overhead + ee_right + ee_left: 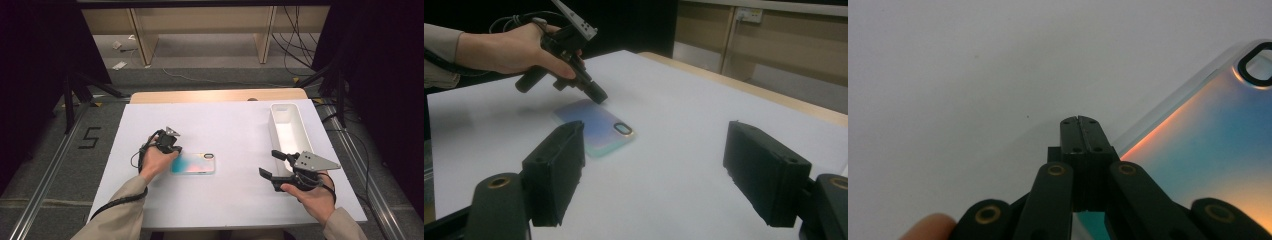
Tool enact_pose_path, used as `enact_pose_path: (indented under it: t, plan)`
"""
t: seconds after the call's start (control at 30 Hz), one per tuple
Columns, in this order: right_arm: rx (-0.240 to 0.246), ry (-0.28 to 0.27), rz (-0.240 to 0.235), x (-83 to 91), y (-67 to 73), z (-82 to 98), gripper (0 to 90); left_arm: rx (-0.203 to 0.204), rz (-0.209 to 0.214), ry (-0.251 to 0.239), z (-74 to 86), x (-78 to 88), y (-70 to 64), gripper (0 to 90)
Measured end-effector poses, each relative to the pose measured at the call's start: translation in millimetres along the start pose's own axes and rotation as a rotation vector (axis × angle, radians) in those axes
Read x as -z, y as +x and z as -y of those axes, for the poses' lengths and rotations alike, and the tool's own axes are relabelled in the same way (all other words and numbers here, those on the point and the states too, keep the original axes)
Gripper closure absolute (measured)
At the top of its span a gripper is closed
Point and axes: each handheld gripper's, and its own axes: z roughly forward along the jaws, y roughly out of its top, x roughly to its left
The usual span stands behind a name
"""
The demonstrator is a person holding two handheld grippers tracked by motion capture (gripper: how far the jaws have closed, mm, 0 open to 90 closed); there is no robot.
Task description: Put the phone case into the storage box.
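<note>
White tray (276, 131) bare inside; left gripper (1081, 122) jaws pressed together beside phone case (194, 163), right gripper (654, 170) jaws spread.

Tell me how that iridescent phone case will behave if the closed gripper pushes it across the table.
The phone case lies flat and thin on the smooth white table, so it will probably slide, not tip or roll. It looks like an empty shell, likely light. The shut left gripper sits at one edge, so an off-centre push may spin it.

We found the phone case (194, 163) lying mid-table (225, 125), the left gripper (172, 148) at its left end, the bin (289, 131) far right, the right gripper (272, 165) before it.
</note>
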Motion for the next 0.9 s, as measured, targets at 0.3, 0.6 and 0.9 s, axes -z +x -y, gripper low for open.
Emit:
enact_pose_path:
  t: [0.3,0.6,0.9]
  plan:
    - [0.002,0.003,0.007,0.7,-0.1,-0.6,25.5,-0.044,0.017,0.039,8.7,10.3,-6.0,89.9]
    - [0.006,0.002,0.005,0.8,0.0,-1.1,25.6,-0.101,0.028,0.061,17.2,19.0,-18.3,89.9]
    - [0.006,0.003,0.005,-0.2,0.5,-1.2,25.6,-0.144,0.043,0.076,27.1,28.0,-32.4,89.8]
